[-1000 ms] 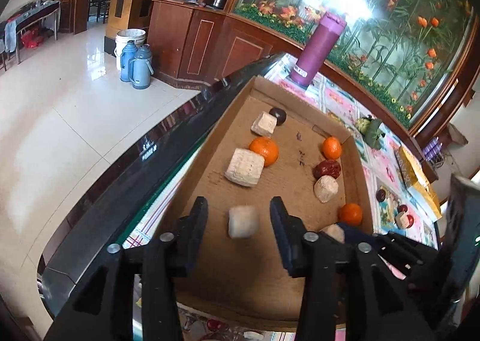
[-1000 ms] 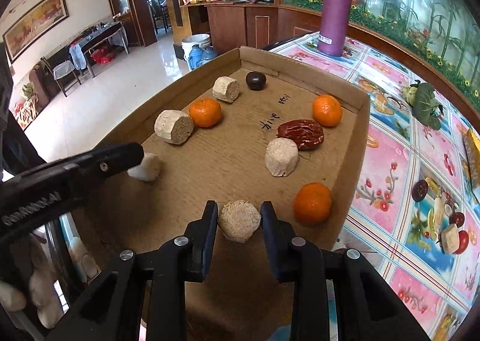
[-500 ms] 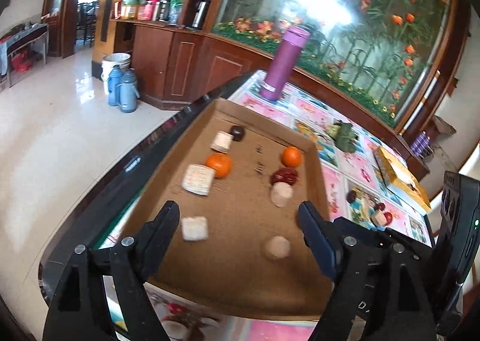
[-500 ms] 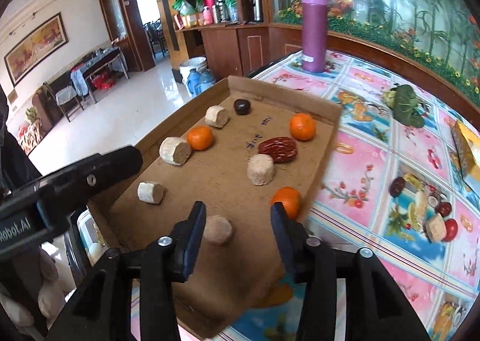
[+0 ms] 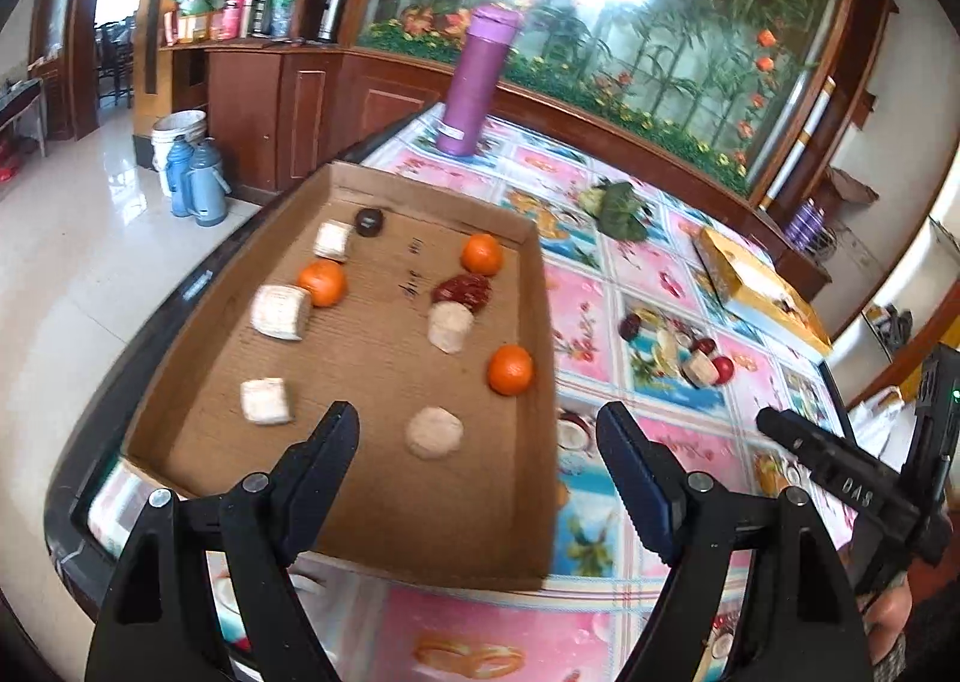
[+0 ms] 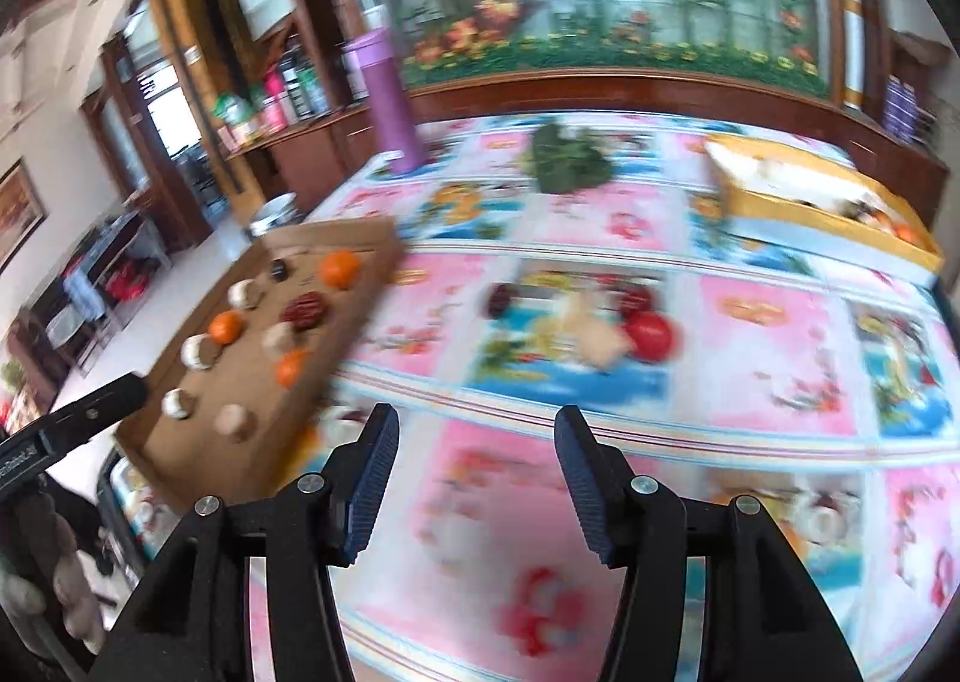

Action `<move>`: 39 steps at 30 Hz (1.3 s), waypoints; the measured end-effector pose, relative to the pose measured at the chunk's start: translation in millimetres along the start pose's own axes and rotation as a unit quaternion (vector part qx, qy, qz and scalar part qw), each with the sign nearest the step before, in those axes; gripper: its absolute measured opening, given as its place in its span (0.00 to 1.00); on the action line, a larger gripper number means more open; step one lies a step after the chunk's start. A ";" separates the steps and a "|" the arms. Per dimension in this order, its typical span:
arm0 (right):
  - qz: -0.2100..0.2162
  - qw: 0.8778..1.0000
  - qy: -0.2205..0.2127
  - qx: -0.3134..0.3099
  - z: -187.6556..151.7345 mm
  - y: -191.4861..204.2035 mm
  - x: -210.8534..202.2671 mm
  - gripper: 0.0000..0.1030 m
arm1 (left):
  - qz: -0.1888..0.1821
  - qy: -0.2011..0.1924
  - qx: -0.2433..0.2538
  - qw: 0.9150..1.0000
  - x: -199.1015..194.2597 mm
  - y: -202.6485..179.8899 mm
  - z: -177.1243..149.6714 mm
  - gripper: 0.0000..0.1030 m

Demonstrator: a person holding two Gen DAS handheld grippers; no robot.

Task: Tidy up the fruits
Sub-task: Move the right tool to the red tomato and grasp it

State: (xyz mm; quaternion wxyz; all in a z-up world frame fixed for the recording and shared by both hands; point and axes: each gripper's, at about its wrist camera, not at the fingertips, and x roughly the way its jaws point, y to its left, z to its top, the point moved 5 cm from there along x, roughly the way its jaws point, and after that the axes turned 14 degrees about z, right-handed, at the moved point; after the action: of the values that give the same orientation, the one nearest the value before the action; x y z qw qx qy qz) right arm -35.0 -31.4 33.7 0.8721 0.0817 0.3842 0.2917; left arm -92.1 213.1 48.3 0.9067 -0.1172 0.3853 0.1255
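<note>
My left gripper (image 5: 477,436) stood wide and empty above the cardboard tray (image 5: 543,322), a pale round piece (image 5: 434,432) lying between its fingers. My right gripper (image 6: 477,457) was opening, empty, over the patterned surface (image 6: 750,382); only its view showed the tray at left.

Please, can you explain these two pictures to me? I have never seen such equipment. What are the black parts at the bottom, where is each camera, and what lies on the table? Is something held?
There is no robot. A person holds one hand-held gripper in each hand, with a camera on each that looks along its two black fingers. The left hand-held gripper is open and empty above a cardboard tray. In the tray lie three oranges, beige cake-like pieces, a red date and a small dark fruit. The right hand-held gripper is opening, with nothing between its fingers, over the flowered tablecloth. Its picture is blurred. A purple bottle and a yellow box also stand on the table.
</note>
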 end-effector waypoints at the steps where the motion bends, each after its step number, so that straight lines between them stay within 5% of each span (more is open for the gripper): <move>1: -0.015 1.000 -0.004 0.010 -3.0 -15.7 -9.9 0.58 | -0.005 0.003 0.007 1.000 0.4 -7.1 -2.7 0.78; 10: -0.089 0.992 -0.016 0.086 -23.6 -107.9 -60.3 0.58 | -0.032 0.005 0.092 0.995 -2.4 -69.9 -28.4 0.78; 17: -0.079 0.994 -0.004 0.070 -9.3 -104.2 -41.8 0.58 | -0.036 0.016 0.114 0.993 4.9 -89.4 -38.6 0.78; 30: -0.043 0.992 0.013 0.121 41.0 -115.2 60.4 0.55 | -0.010 0.019 0.137 0.990 14.4 -96.0 -42.8 0.78; 39: -0.030 0.994 0.021 0.102 35.0 -110.6 51.0 0.42 | -0.013 0.029 0.150 0.988 21.3 -106.9 -46.9 0.78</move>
State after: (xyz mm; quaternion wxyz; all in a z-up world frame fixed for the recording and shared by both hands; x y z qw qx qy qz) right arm 66.7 -89.6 -14.4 0.8593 0.1524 0.4326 0.2264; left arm -75.2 100.9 13.5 0.9041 0.0115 0.4241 0.0509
